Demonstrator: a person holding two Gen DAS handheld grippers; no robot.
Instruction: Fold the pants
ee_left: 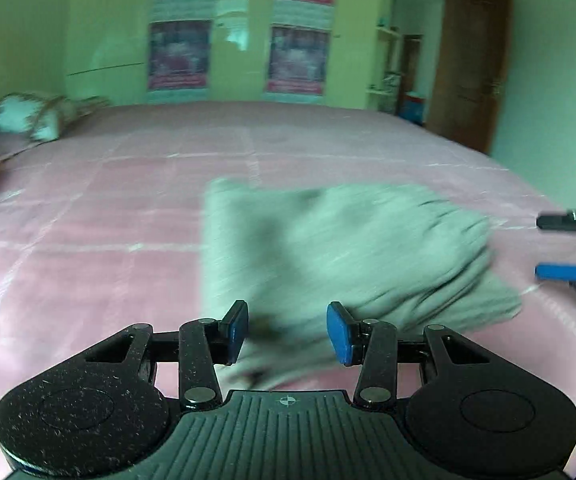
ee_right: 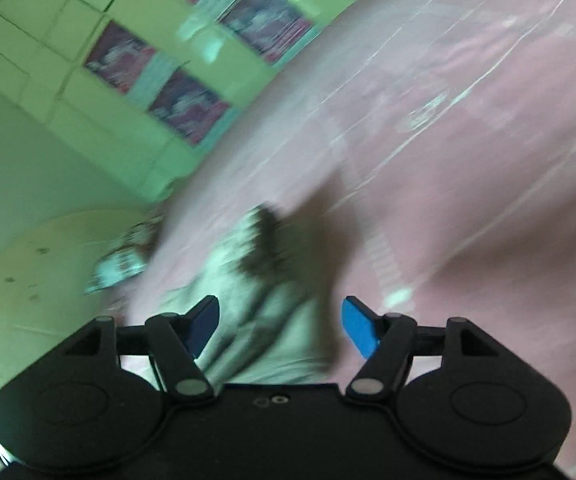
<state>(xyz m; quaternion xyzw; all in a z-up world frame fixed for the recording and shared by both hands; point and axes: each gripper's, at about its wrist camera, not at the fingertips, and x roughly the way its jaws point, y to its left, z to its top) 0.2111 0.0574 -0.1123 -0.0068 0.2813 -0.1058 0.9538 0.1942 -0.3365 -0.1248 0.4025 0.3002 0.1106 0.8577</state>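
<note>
The grey pants lie folded into a thick bundle on the pink bedsheet. My left gripper is open, with its blue pads on either side of the bundle's near edge and nothing held. My right gripper shows at the right edge of the left wrist view, open, just right of the pants. In the blurred right wrist view the right gripper is open above the grey pants, with the bedsheet beyond.
A patterned pillow lies at the bed's far left. A green wardrobe with posters stands behind the bed, and a brown door is at the right. A beige floor shows left of the bed.
</note>
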